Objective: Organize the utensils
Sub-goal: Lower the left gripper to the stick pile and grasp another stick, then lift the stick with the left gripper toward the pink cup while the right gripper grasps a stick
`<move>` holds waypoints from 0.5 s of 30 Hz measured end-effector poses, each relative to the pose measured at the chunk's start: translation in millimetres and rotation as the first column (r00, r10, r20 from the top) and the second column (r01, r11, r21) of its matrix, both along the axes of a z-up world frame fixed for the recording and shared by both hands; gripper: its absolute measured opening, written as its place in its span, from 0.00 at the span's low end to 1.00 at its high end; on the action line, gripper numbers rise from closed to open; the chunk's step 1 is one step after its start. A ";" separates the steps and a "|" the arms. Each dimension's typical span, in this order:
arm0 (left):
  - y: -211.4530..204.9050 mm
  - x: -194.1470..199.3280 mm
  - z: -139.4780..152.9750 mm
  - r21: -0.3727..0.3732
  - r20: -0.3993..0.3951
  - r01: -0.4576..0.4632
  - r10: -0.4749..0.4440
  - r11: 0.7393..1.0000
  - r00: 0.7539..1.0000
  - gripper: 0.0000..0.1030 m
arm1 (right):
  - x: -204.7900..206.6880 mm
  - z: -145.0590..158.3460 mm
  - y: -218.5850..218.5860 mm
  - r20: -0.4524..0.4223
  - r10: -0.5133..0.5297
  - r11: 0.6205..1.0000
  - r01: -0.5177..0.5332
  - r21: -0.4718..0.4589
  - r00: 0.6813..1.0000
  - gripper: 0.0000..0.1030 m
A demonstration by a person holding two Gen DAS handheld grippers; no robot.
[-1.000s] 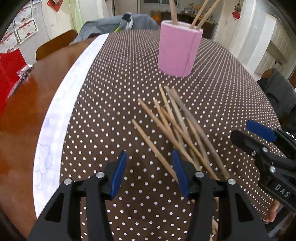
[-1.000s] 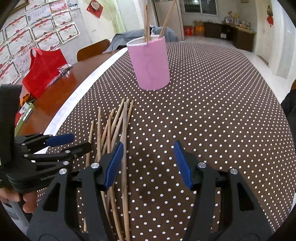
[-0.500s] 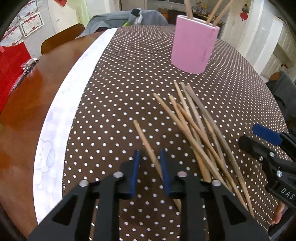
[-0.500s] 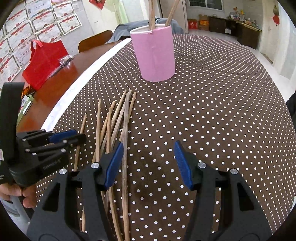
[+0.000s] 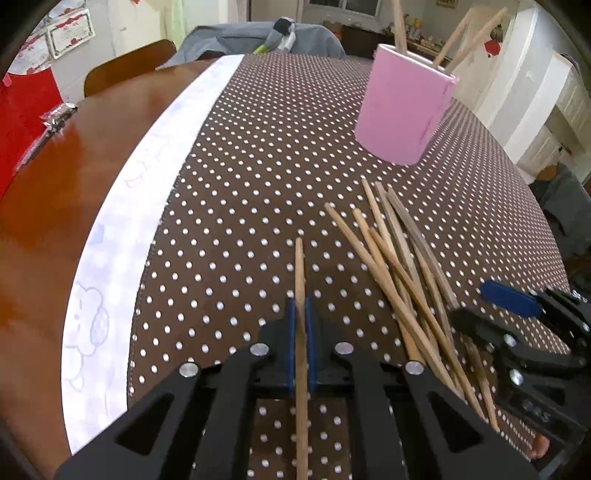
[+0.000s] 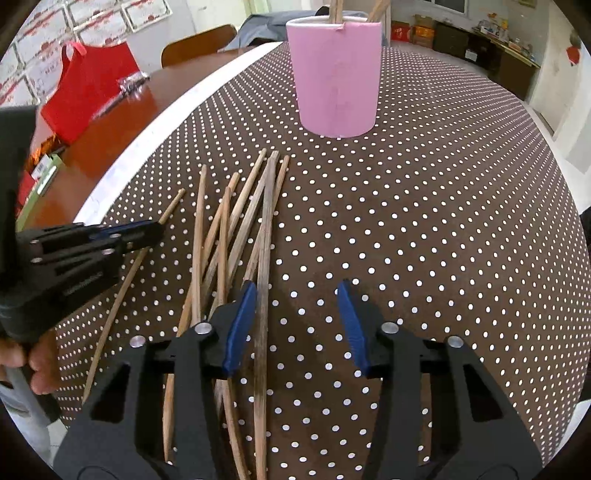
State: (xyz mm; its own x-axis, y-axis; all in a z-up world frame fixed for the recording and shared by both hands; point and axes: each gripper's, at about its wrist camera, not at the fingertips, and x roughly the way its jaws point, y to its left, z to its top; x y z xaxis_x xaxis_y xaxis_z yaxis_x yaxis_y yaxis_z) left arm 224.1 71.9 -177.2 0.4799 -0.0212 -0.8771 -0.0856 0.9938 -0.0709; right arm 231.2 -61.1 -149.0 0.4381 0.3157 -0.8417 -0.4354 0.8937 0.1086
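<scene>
The left gripper (image 5: 300, 325) has just clamped a lone chopstick (image 5: 300, 273), light, stiff and slippery, mid-length; the right gripper (image 6: 295, 325), fingers apart and closing, straddles a darker chopstick (image 6: 263, 295).

I see a wooden table (image 5: 48, 206) under a brown polka-dot cloth (image 6: 424, 221) with a white border strip (image 5: 122, 236). Far ahead-left of my tool: a wooden chair (image 5: 129, 66), framed certificates (image 6: 85, 14) on the white wall, and a red bag (image 6: 88, 85). Dark low cabinets (image 6: 491, 55) ahead-right. Daylit room.
</scene>
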 end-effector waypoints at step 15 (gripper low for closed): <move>-11.4 -13.6 0.1 0.086 -0.046 0.103 -0.099 0.991 0.994 0.07 | 22.5 0.3 13.6 -0.038 0.016 0.999 -0.018 -0.035 0.999 0.13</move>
